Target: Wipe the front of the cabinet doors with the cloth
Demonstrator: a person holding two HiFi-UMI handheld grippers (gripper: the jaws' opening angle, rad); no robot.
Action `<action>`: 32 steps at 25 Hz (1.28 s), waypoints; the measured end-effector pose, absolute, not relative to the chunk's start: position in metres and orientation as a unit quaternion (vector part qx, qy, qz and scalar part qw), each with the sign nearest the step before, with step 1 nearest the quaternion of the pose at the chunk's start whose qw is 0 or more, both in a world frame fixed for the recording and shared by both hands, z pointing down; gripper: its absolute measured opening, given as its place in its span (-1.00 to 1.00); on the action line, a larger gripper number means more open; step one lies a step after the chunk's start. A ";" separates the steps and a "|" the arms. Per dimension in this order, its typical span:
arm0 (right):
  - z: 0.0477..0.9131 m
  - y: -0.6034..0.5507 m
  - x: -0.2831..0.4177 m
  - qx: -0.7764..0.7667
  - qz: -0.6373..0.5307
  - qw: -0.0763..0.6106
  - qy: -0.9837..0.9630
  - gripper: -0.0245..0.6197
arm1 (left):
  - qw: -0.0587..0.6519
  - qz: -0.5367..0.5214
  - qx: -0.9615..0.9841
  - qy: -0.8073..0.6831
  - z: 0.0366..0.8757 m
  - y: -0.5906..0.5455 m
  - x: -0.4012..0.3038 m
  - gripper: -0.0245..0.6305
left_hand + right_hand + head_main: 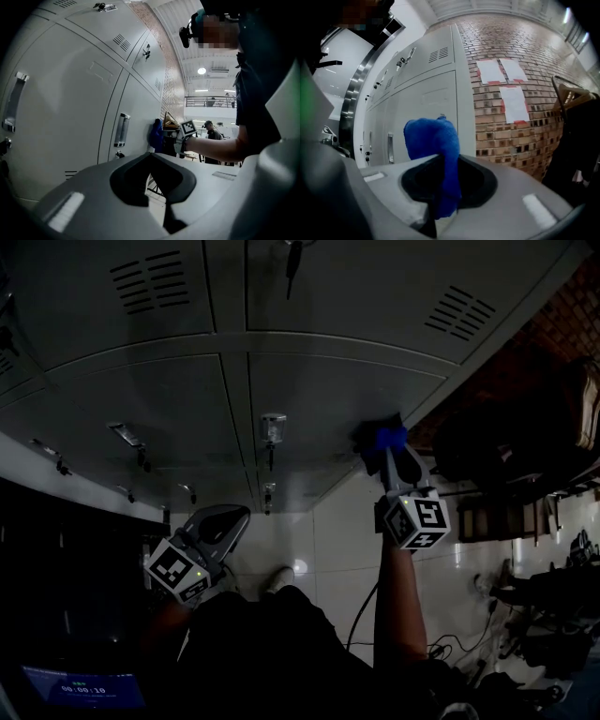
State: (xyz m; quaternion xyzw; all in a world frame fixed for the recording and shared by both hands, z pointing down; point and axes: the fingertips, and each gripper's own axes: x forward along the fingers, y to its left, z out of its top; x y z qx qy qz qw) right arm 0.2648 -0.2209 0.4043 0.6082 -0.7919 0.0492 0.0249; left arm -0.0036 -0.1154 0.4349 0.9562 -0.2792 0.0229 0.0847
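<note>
Right hand-held gripper [389, 452] pinches blue cloth [386, 437] against cabinet door [319, 390], at its right edge; left hand-held gripper [225, 519] closed, empty. Wiping likely under way, other doors [122, 399] remaining.

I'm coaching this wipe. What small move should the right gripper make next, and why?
Probably slide the right gripper sideways toward the door handle. The blue cloth clamped in its jaws sits at the cabinet door's edge nearest the brick wall, so most of the door lies that way.
</note>
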 end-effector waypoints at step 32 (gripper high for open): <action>0.460 -0.207 0.055 0.488 0.096 0.052 -0.866 -0.71 | 0.074 0.014 0.954 -0.291 0.419 -0.077 -0.097 -0.92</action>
